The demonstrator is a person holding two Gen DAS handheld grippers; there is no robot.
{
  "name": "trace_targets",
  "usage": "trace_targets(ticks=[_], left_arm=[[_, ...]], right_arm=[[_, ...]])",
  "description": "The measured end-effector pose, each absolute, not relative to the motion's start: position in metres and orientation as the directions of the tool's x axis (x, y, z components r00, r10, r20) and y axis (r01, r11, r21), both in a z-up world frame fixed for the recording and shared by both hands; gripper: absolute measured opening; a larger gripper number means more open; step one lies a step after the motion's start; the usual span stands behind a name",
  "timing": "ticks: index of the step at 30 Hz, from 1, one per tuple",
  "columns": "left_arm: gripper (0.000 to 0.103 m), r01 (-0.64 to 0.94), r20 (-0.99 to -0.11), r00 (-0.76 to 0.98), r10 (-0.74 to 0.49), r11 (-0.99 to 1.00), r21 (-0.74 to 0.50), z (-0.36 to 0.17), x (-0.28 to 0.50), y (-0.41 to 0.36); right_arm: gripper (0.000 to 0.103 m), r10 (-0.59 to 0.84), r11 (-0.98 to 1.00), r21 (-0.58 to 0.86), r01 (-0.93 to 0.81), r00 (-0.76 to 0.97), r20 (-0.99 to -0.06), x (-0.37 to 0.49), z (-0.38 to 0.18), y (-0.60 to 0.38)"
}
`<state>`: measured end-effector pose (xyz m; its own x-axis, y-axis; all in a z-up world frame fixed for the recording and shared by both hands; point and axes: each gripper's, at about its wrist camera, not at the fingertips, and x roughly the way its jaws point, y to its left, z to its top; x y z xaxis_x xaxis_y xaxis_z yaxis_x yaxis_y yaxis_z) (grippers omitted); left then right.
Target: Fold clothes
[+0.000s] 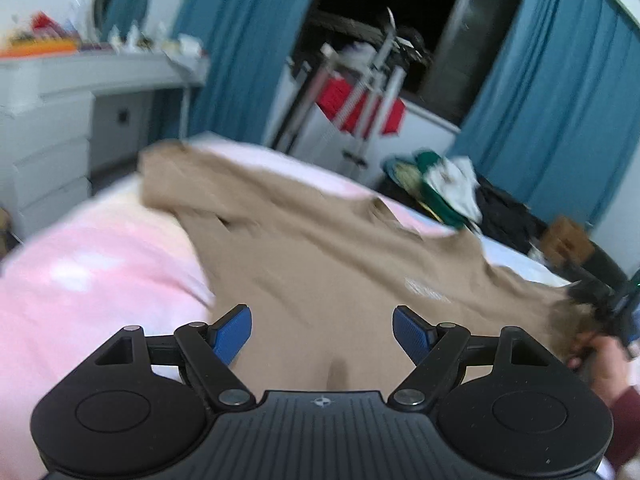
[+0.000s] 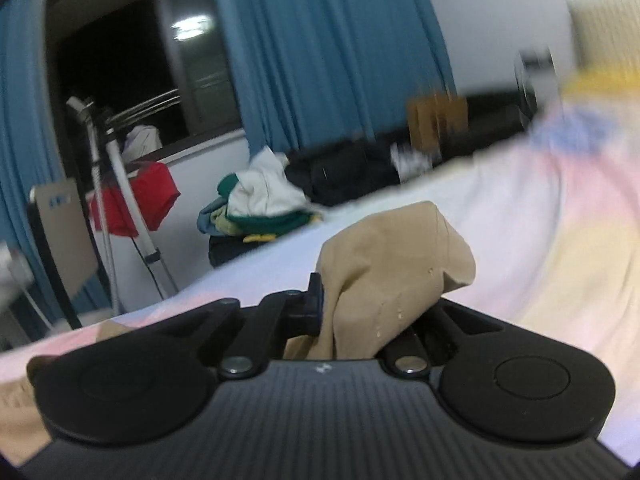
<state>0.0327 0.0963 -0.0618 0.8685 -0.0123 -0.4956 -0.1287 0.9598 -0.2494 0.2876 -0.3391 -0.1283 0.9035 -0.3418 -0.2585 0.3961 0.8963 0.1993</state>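
A tan T-shirt (image 1: 304, 248) lies spread across a bed with a pink and white cover (image 1: 88, 264). My left gripper (image 1: 322, 330) is open and empty, its blue pads (image 1: 234, 332) just above the shirt's near part. My right gripper (image 2: 360, 300) is shut on a bunched corner of the tan shirt (image 2: 392, 248), which hides the fingertips. In the left wrist view the right gripper (image 1: 600, 304) holds the shirt's right edge, with the person's hand behind it.
A pile of green and white clothes (image 1: 444, 184) sits past the bed's far edge, also in the right wrist view (image 2: 264, 204). A drying rack with red cloth (image 1: 360, 108) stands by blue curtains (image 1: 560, 120). White drawers (image 1: 48, 148) are at left.
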Motion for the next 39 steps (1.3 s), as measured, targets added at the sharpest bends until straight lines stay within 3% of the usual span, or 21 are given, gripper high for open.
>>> trace_targets(ticks=[6, 10, 15, 18, 20, 21, 22, 23, 33, 39], left_arm=[[0.080, -0.202, -0.526, 0.849, 0.039, 0.945, -0.257, -0.054, 0.025, 0.122], [0.080, -0.250, -0.553, 0.831, 0.062, 0.929, -0.272, -0.057, 0.023, 0.137], [0.080, -0.271, -0.565, 0.822, 0.069, 0.920, -0.282, -0.065, 0.025, 0.146], [0.080, -0.279, -0.573, 0.816, 0.071, 0.917, -0.284, -0.070, 0.028, 0.149], [0.080, -0.285, -0.578, 0.813, 0.072, 0.915, -0.286, -0.073, 0.030, 0.151], [0.080, -0.287, -0.581, 0.811, 0.073, 0.914, -0.287, -0.075, 0.031, 0.152], [0.080, -0.290, -0.584, 0.809, 0.073, 0.913, -0.287, -0.077, 0.032, 0.153], [0.080, -0.285, -0.583, 0.809, 0.071, 0.915, -0.285, -0.077, 0.033, 0.152], [0.080, -0.204, -0.583, 0.812, 0.008, 0.940, -0.272, -0.078, 0.026, 0.129], [0.080, -0.145, -0.581, 0.813, -0.026, 0.959, -0.245, -0.077, 0.006, 0.111]], right_arm=[[0.008, -0.307, 0.948, -0.134, 0.289, 0.941, -0.141, 0.283, -0.078, -0.213], [0.009, -0.207, 0.941, -0.312, 0.135, 0.955, -0.213, 0.288, -0.098, -0.117], [0.009, -0.145, 0.922, -0.386, -0.002, 0.924, -0.352, 0.298, -0.155, -0.050], [0.017, -0.066, 0.953, -0.287, -0.100, 0.854, -0.515, 0.313, -0.175, -0.049], [0.032, -0.014, 0.964, -0.230, -0.136, 0.834, -0.551, 0.310, -0.173, -0.054], [0.041, 0.019, 0.969, -0.197, -0.152, 0.836, -0.549, 0.306, -0.169, -0.060], [0.066, 0.071, 0.974, -0.143, -0.178, 0.832, -0.550, 0.300, -0.161, -0.068], [0.080, 0.130, 0.975, -0.080, -0.207, 0.824, -0.551, 0.294, -0.152, -0.077], [0.080, 0.294, 0.953, 0.194, -0.234, 0.873, -0.390, 0.159, -0.047, -0.159], [0.080, 0.297, 0.941, 0.267, -0.208, 0.886, -0.357, 0.060, -0.033, -0.212]])
